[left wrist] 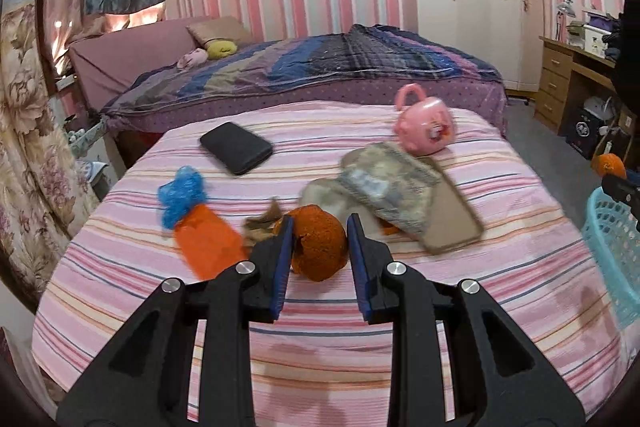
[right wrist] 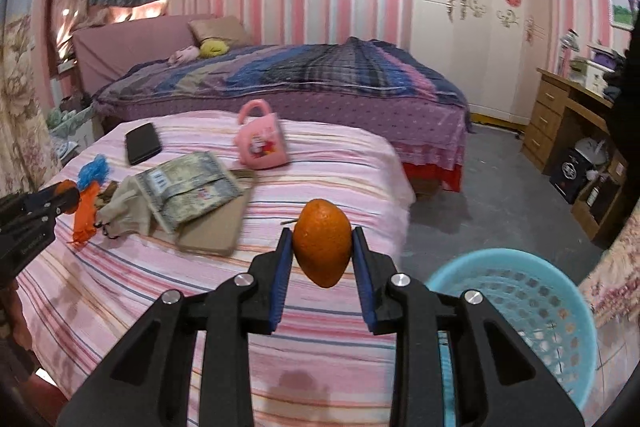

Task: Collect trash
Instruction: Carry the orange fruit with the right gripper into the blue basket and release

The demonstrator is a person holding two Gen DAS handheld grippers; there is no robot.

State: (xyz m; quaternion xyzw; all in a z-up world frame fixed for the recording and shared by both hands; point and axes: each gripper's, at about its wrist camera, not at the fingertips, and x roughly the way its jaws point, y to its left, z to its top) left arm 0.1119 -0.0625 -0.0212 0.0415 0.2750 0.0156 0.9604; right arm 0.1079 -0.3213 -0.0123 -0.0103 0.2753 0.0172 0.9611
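My left gripper (left wrist: 320, 223) is shut on a hollow piece of orange peel (left wrist: 320, 251) and holds it above the pink striped bed (left wrist: 320, 347). My right gripper (right wrist: 322, 231) is shut on a whole orange fruit (right wrist: 322, 243), held over the bed's right edge. A turquoise perforated basket (right wrist: 516, 307) stands on the floor just right of that gripper; its rim (left wrist: 612, 239) shows at the left wrist view's right edge. Left on the bed are a crumpled blue plastic bit (left wrist: 182, 195), an orange wrapper (left wrist: 208, 243) and brown scraps (left wrist: 264, 219).
A black phone (left wrist: 236, 147), a pink toy bag (left wrist: 426, 123), a printed packet (left wrist: 390, 187) over a brown notebook (left wrist: 452, 223) and beige cloth (left wrist: 324, 195) also lie on the bed. A second bed (left wrist: 320, 67) stands behind; a wooden desk (right wrist: 560, 119) is at right.
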